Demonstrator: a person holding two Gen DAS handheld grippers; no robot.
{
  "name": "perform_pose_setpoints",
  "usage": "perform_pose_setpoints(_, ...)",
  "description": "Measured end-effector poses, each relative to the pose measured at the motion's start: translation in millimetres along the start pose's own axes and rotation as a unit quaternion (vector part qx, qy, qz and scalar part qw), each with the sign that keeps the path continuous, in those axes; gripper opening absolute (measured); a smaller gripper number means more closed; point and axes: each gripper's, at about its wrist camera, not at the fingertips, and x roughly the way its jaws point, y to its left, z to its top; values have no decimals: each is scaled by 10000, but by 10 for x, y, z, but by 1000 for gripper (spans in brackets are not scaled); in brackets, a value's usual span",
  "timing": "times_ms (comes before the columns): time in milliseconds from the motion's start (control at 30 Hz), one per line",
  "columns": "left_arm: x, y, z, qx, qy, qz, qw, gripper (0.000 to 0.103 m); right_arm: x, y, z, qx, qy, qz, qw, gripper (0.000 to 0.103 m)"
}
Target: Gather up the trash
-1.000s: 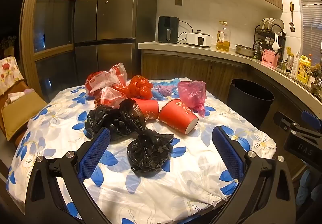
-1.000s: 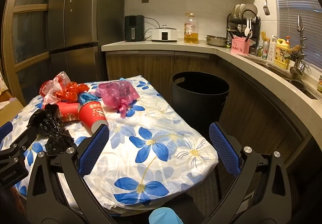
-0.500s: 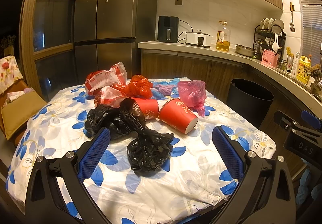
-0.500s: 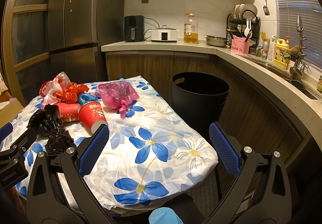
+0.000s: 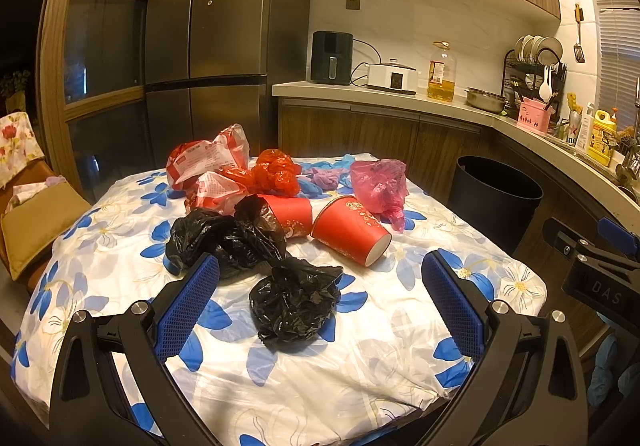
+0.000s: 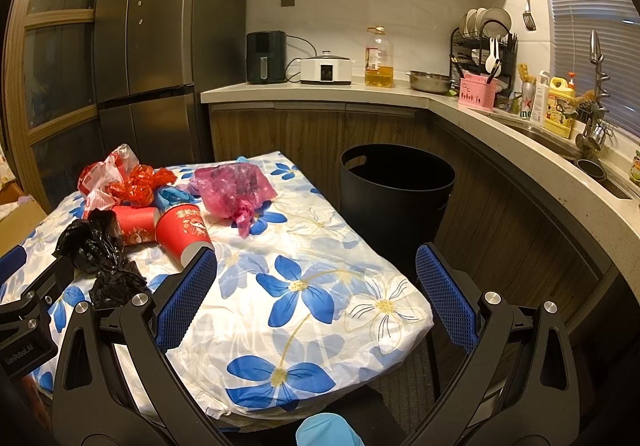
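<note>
Black bag [image 5: 294,304] between spread left fingers [image 5: 188,308], untouched.

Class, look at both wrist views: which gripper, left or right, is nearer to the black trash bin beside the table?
Right. The right gripper hangs over the table corner closest to the black trash bin. The left gripper faces the small black bag, with the bin off to its right.

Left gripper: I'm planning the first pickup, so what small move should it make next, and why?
Probably ease the left gripper forward and down over the small black bag. Its fingers are open and empty, and that bag lies nearest, lined up between them on the tablecloth, apart from the red cups. The black bin stands open beside the table.
</note>
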Motion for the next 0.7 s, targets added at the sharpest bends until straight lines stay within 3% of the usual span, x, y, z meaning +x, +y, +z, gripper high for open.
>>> perform_pose_setpoints(700,-11,-22,-7,5,11,-16,10000,98,-5,11,15,0,6,7,10000,98)
